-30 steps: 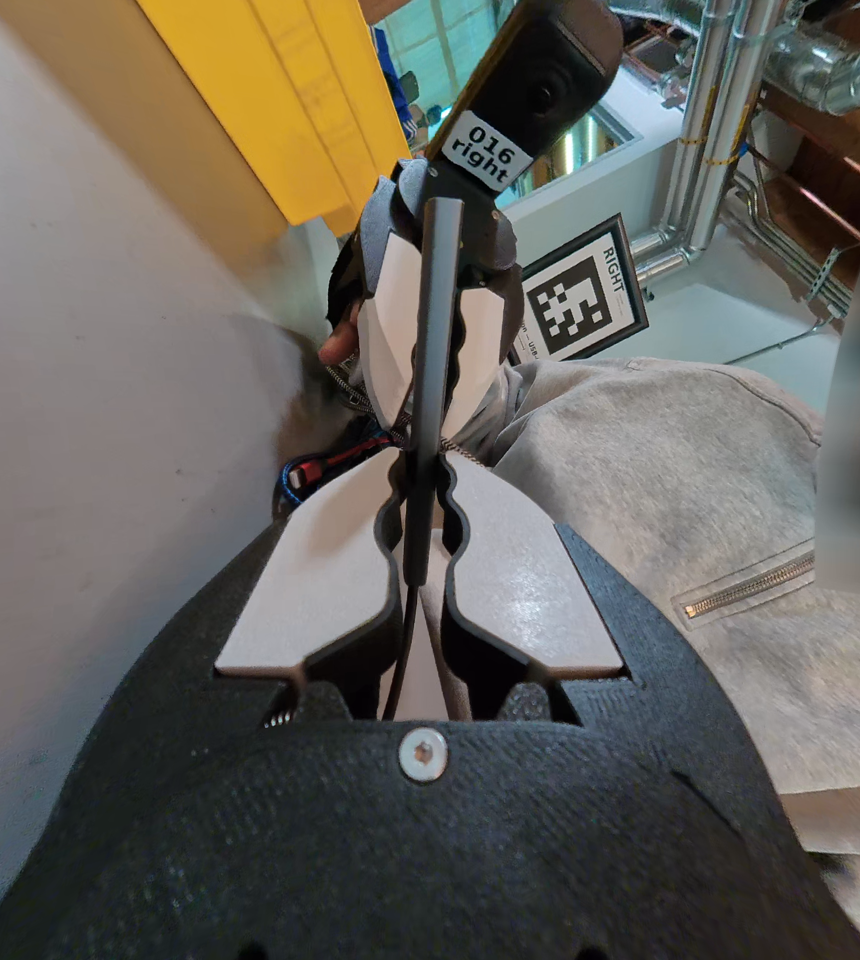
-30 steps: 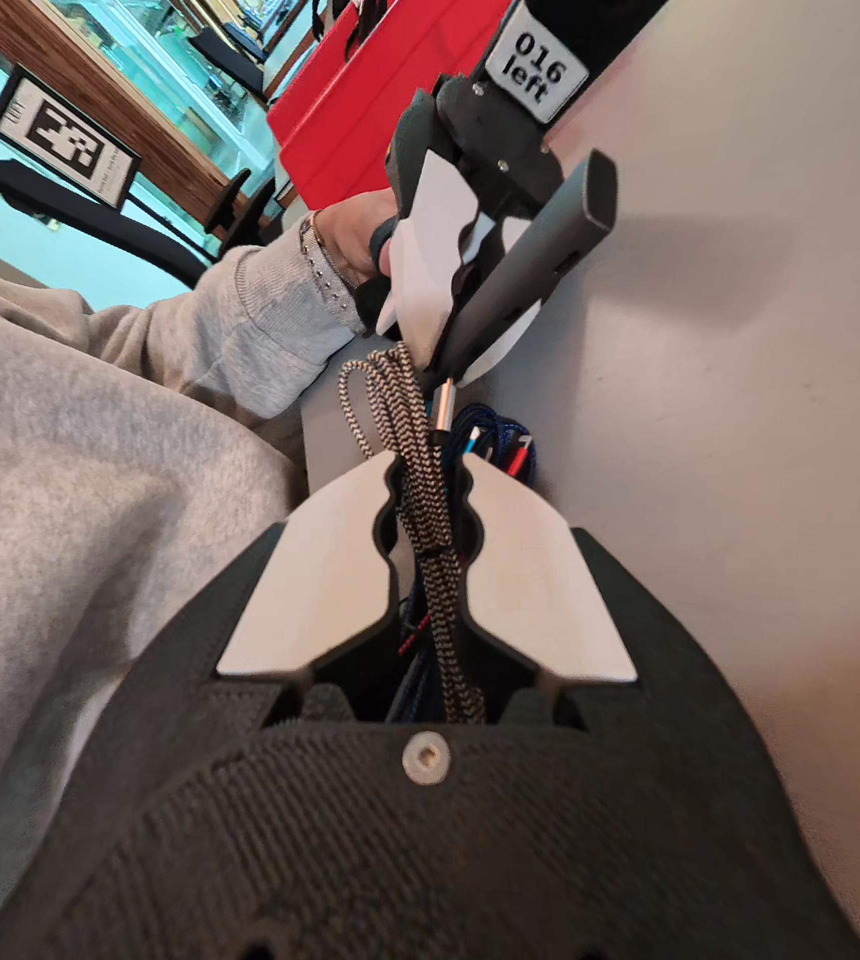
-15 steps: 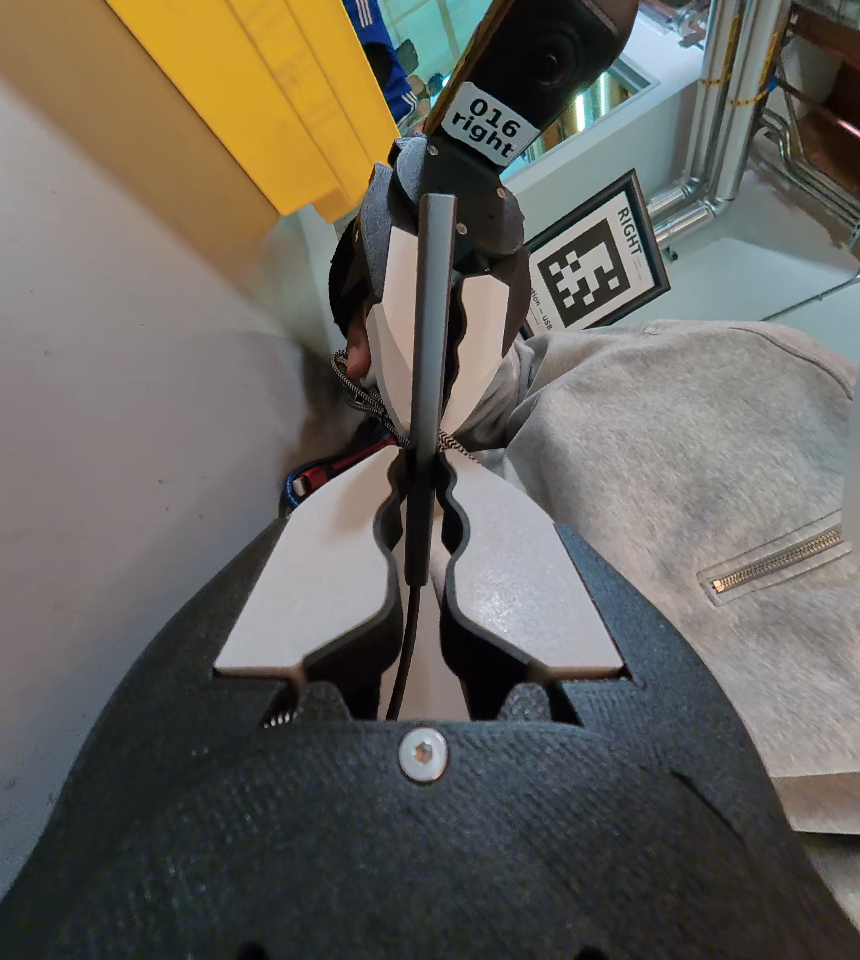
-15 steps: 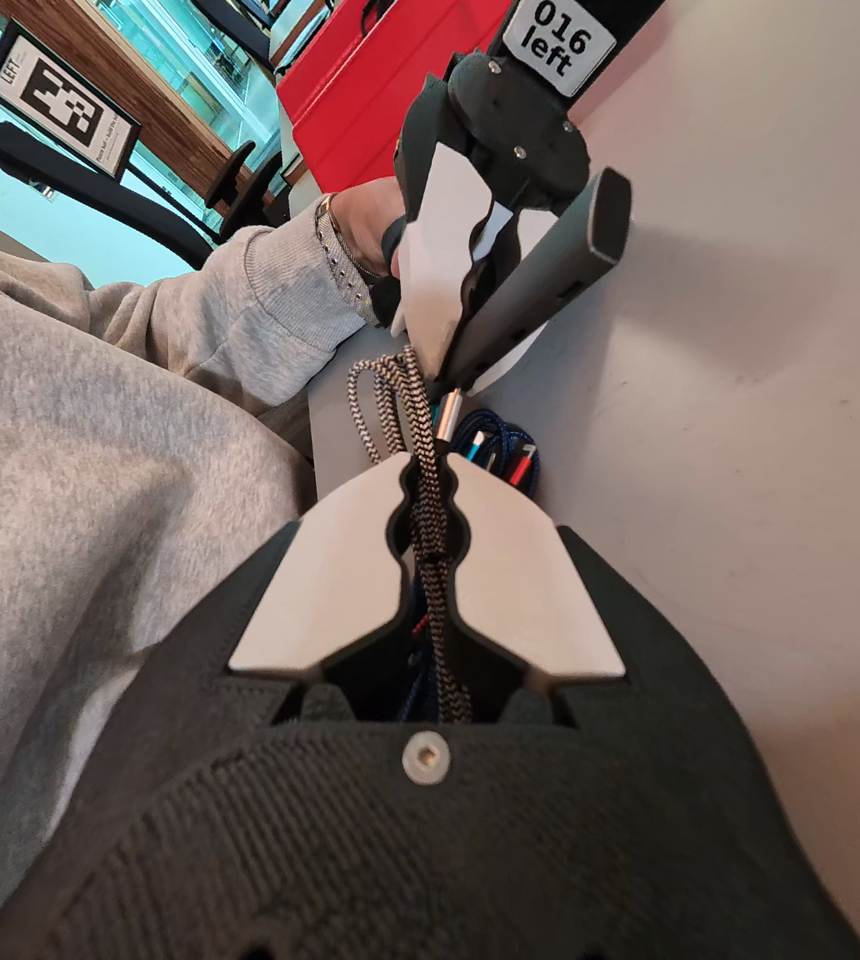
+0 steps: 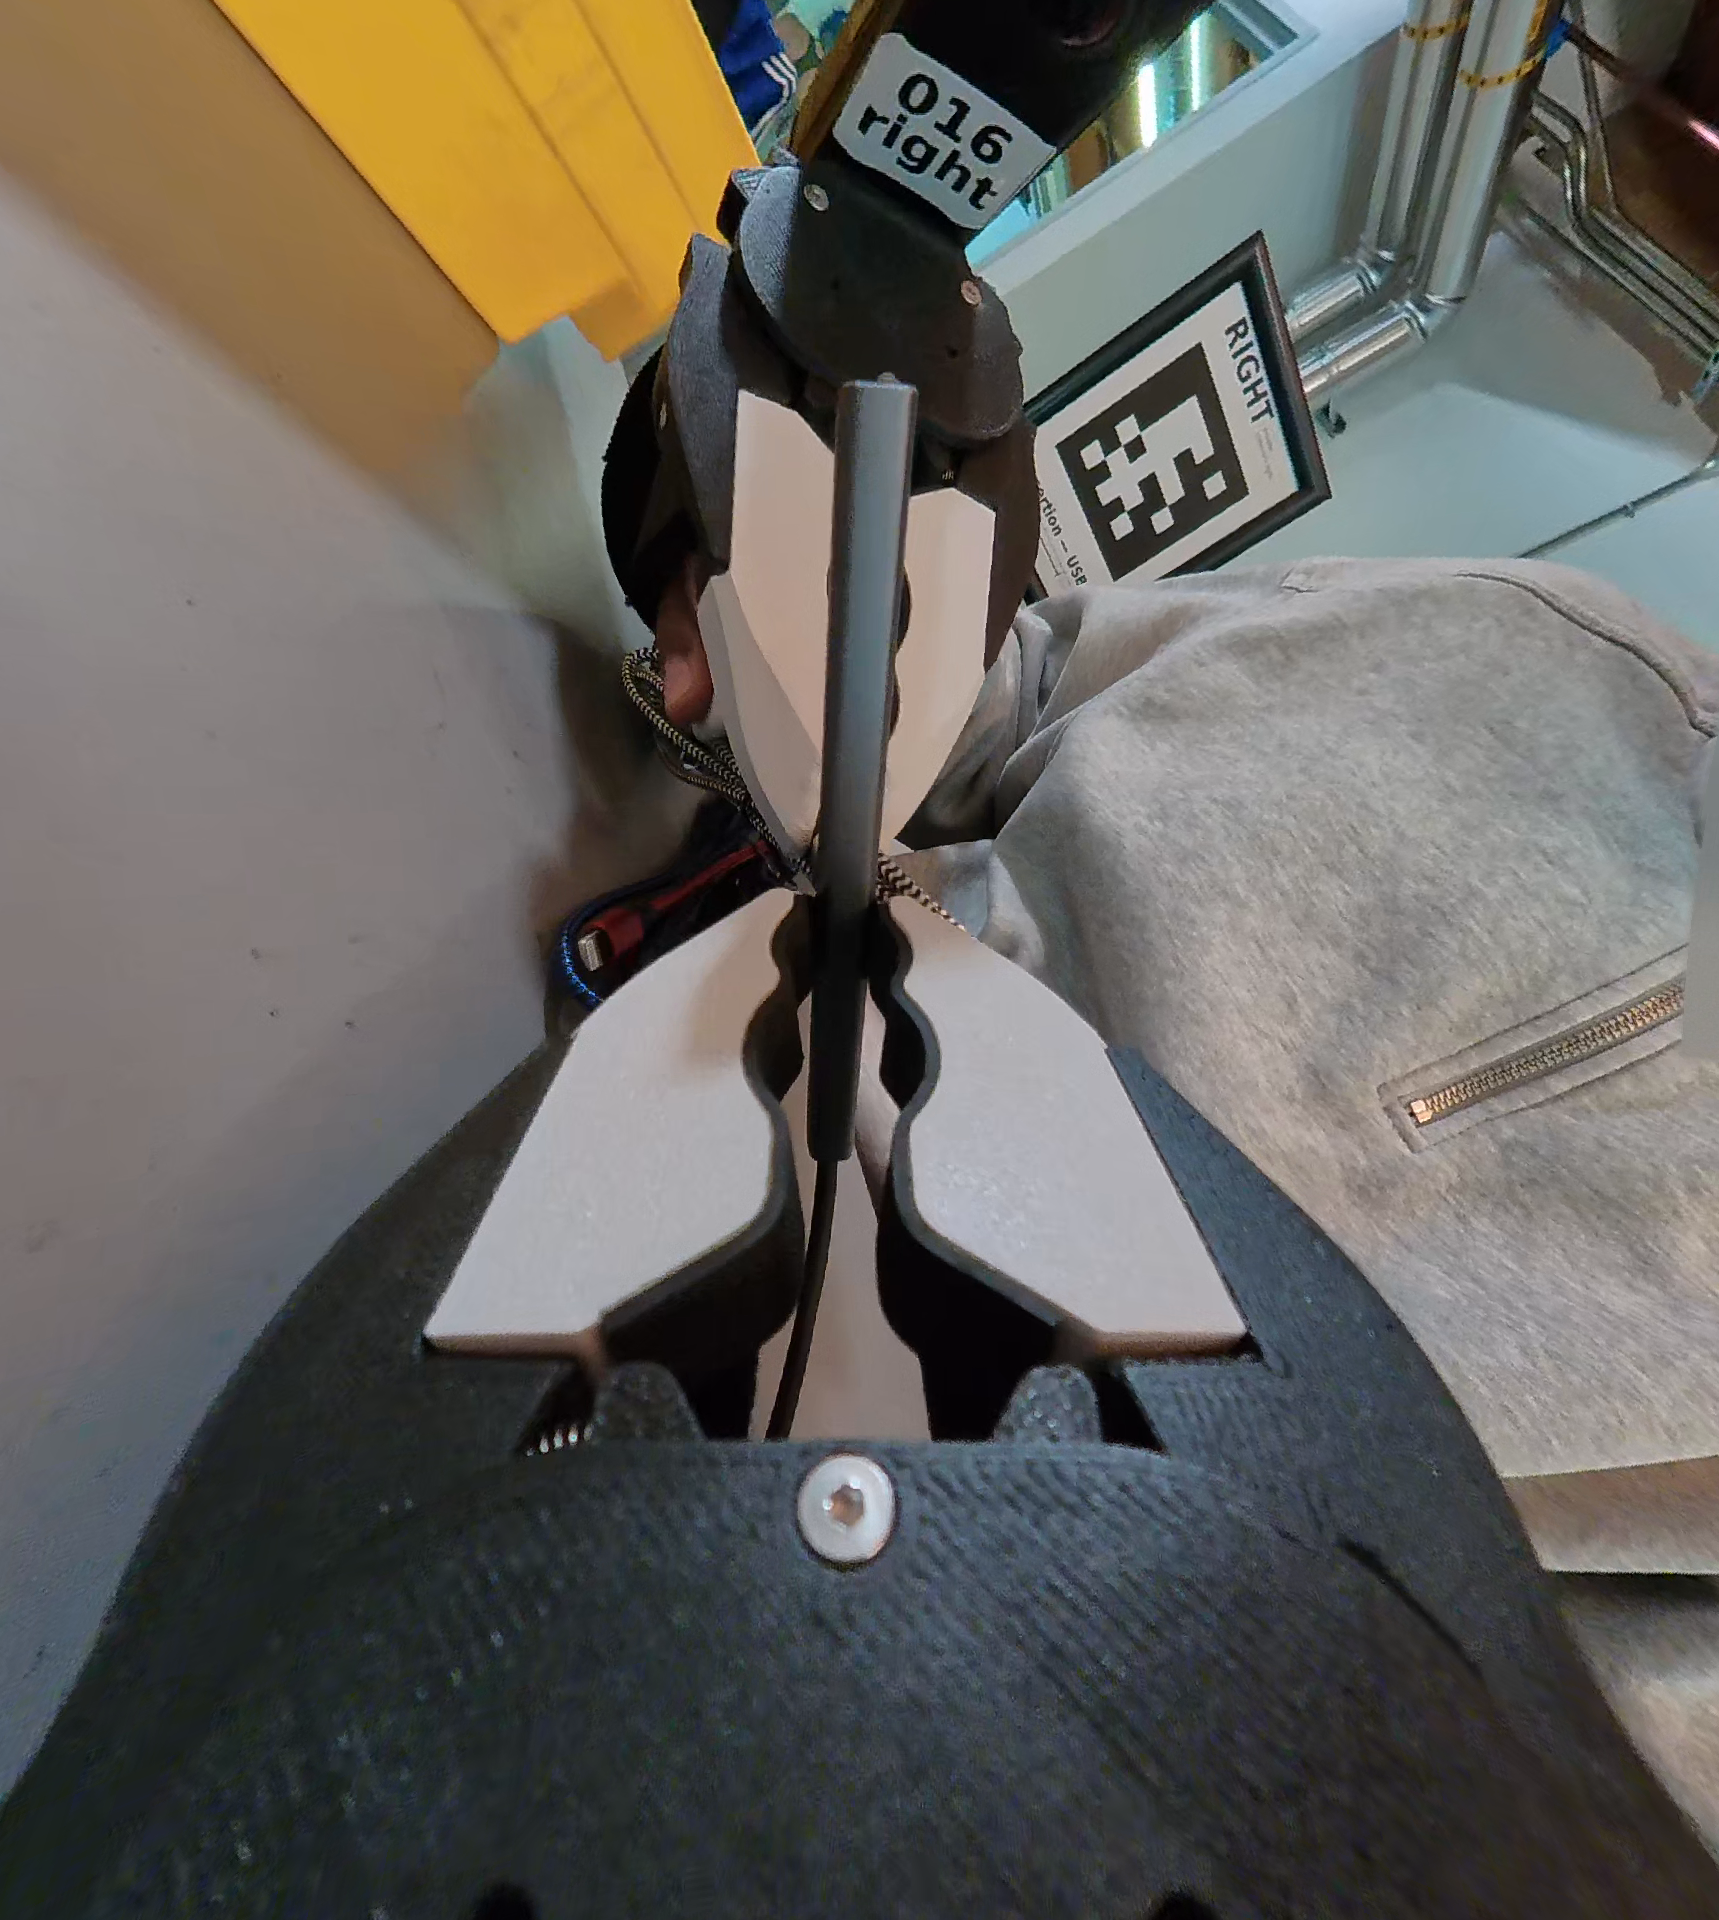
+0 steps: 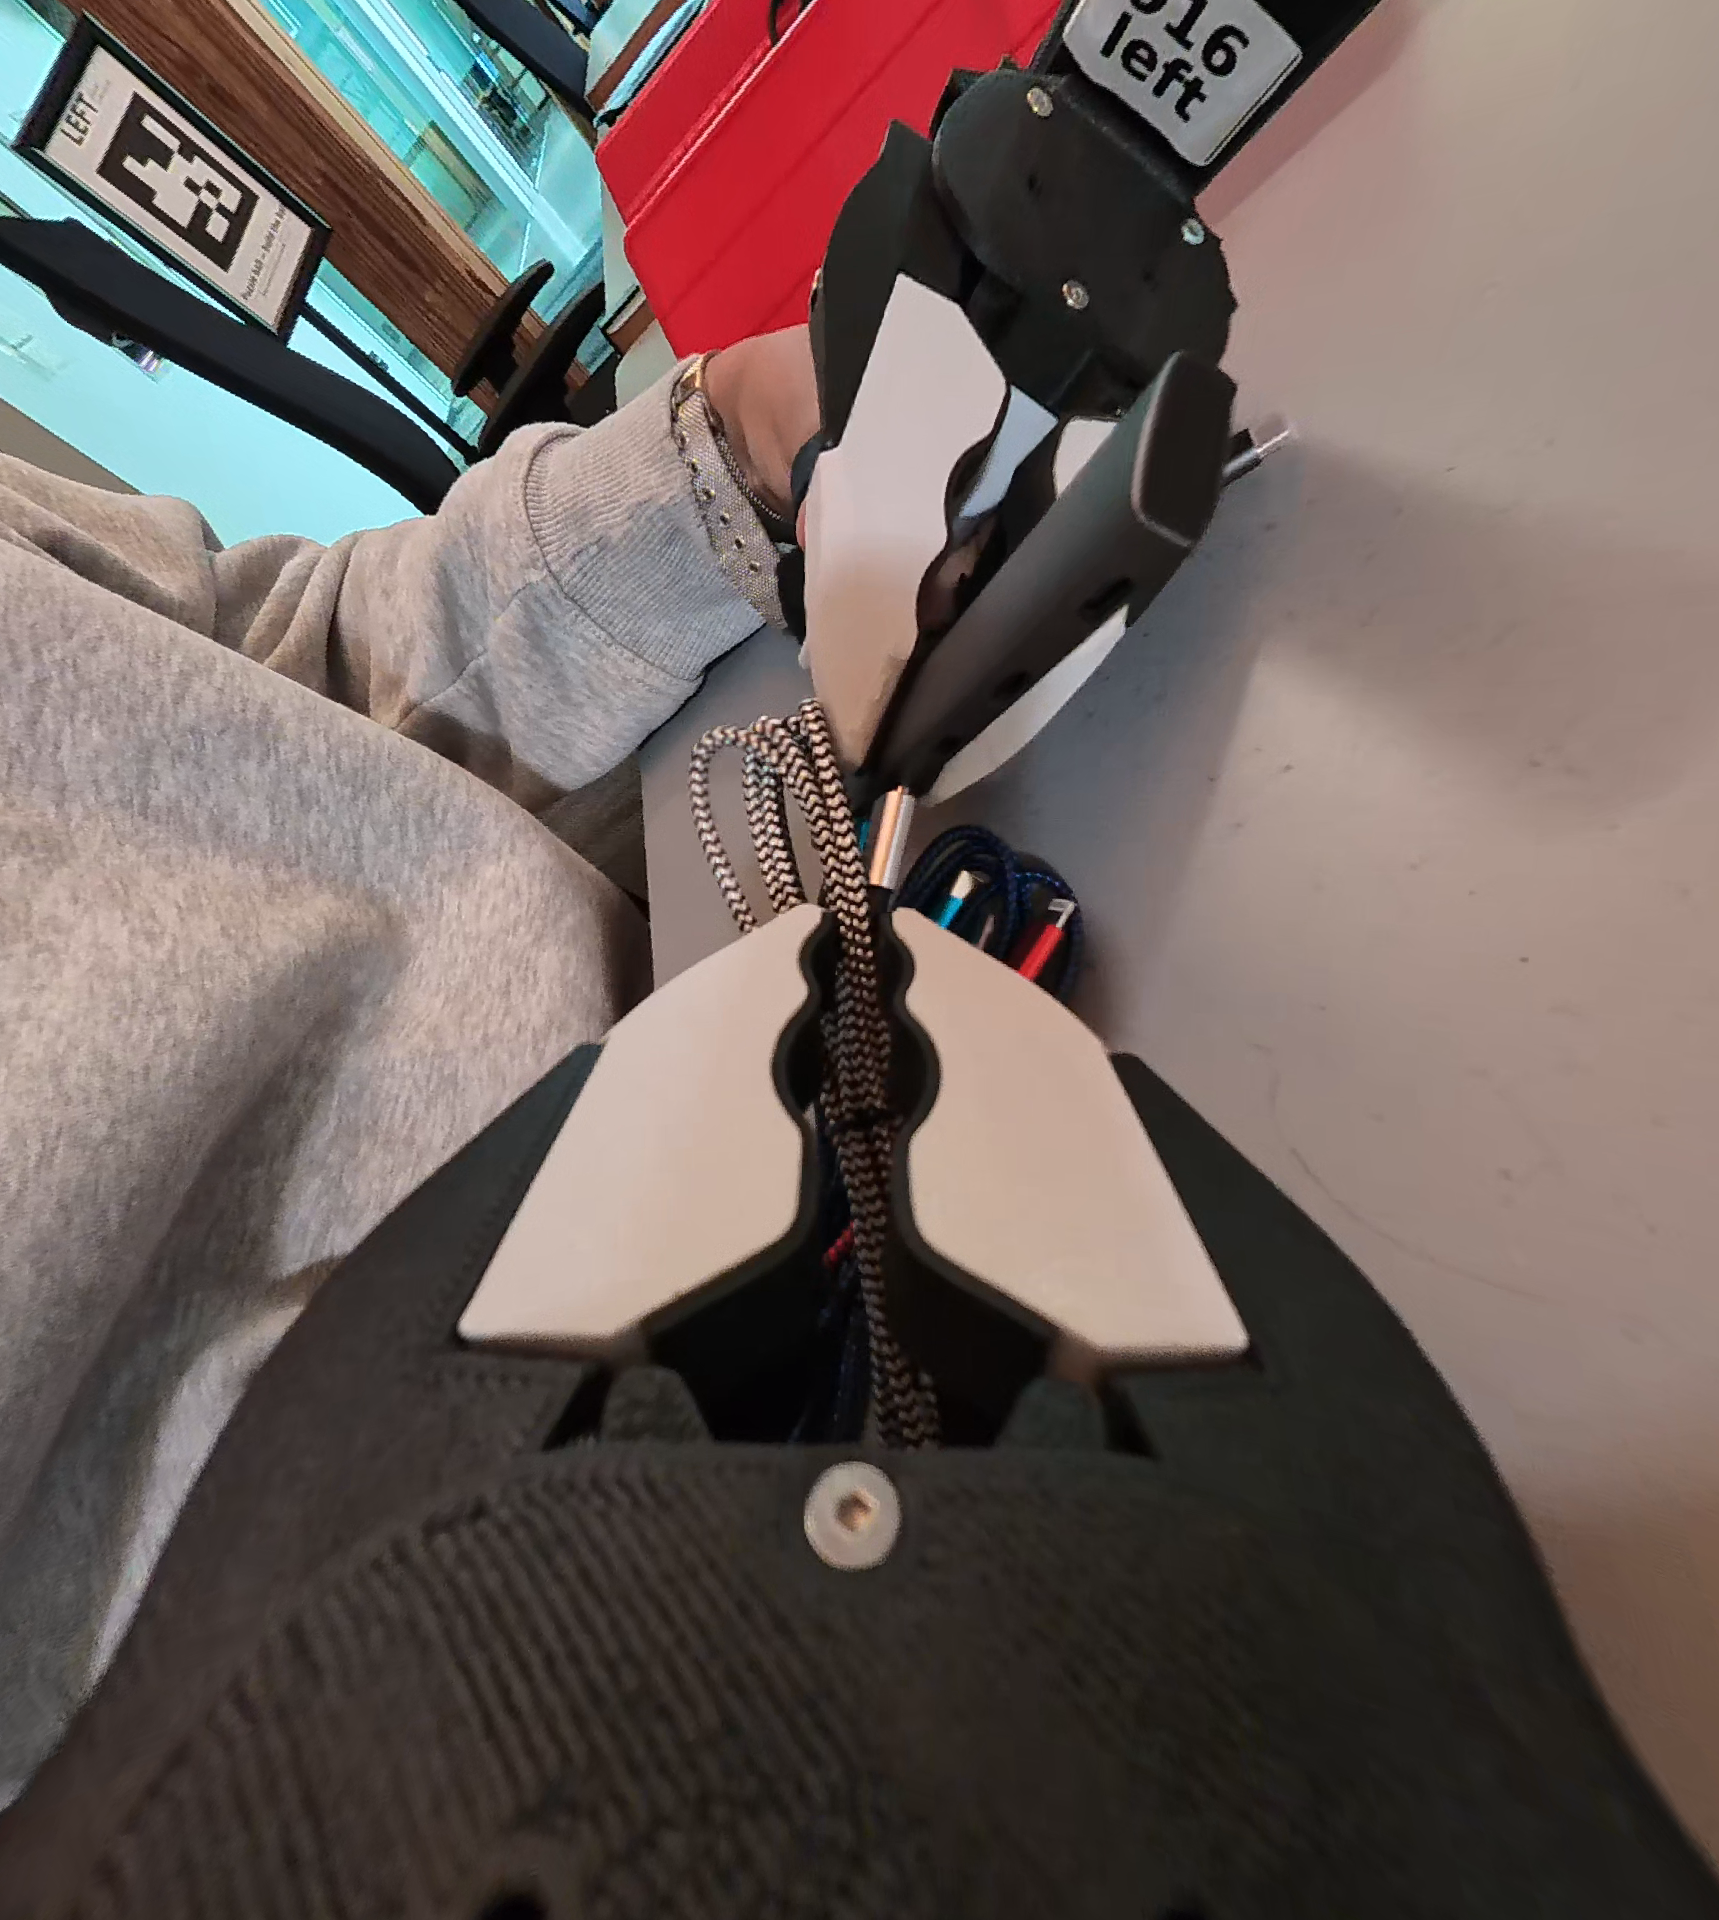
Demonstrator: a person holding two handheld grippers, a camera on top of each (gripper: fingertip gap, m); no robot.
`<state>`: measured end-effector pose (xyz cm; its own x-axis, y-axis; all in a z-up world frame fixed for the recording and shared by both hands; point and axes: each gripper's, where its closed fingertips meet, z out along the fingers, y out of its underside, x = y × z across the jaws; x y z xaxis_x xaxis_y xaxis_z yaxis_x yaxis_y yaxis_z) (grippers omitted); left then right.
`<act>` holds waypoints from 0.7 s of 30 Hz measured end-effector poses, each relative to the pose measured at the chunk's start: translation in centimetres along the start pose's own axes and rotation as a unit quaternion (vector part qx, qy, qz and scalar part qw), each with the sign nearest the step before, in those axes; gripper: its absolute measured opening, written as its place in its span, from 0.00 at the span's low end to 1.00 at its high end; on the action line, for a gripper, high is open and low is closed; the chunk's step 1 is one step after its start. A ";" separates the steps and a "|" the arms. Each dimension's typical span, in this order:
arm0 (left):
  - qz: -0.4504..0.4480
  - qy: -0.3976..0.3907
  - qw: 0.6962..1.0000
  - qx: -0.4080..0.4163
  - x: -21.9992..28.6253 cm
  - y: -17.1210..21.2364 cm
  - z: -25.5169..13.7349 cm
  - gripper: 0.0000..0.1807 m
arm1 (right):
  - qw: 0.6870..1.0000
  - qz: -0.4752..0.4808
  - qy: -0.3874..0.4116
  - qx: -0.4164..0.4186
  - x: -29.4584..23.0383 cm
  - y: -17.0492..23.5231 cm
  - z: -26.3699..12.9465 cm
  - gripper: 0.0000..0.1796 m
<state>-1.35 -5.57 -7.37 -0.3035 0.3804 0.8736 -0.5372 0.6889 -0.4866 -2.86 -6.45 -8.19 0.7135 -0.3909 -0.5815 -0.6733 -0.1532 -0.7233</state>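
Right gripper (image 6: 857,925) now clamped tight on braided cable (image 6: 860,1039), jaws narrower than before. Left gripper (image 5: 842,935) still pinches flat grey hub (image 5: 860,665); silver plug (image 6: 891,836) near hub's near end.

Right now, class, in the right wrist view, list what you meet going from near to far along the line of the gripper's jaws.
Right gripper shut on the braided cable → silver plug → left gripper shut on the dark grey hub → red case.
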 end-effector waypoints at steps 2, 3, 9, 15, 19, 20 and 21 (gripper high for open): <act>-0.001 0.002 1.000 -0.003 0.0 0.1 0.0 0.06 | 1.000 -0.007 -0.002 -0.002 -0.1 0.0 0.0 0.03; -0.002 0.005 1.000 -0.004 0.1 0.1 0.0 0.06 | 1.000 -0.010 -0.002 -0.002 -0.1 0.0 0.0 0.03; -0.006 0.018 1.000 -0.007 0.4 0.2 0.1 0.06 | 1.000 -0.023 -0.011 0.003 -0.5 -0.2 0.1 0.03; -0.015 0.025 0.999 -0.022 0.5 0.6 0.2 0.06 | 0.999 -0.034 -0.026 0.019 -0.8 -0.7 -0.1 0.03; -0.001 0.023 0.996 -0.091 0.6 2.3 3.5 0.07 | 0.995 -0.029 -0.028 0.093 -0.5 -3.6 -1.2 0.03; 0.008 0.016 0.996 -0.084 0.4 1.9 4.2 0.07 | 0.994 -0.033 -0.030 0.097 -0.8 -4.0 -1.3 0.03; 0.007 0.007 0.997 -0.072 0.1 1.4 4.4 0.07 | 0.995 -0.042 -0.008 0.089 -0.5 -4.1 -1.4 0.04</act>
<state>-5.56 -7.24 -8.00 -0.2992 0.3977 0.8673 -0.4148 0.7644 -0.4936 -0.72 -6.87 -4.41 0.7701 -0.3691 -0.5202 -0.5668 -0.0220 -0.8235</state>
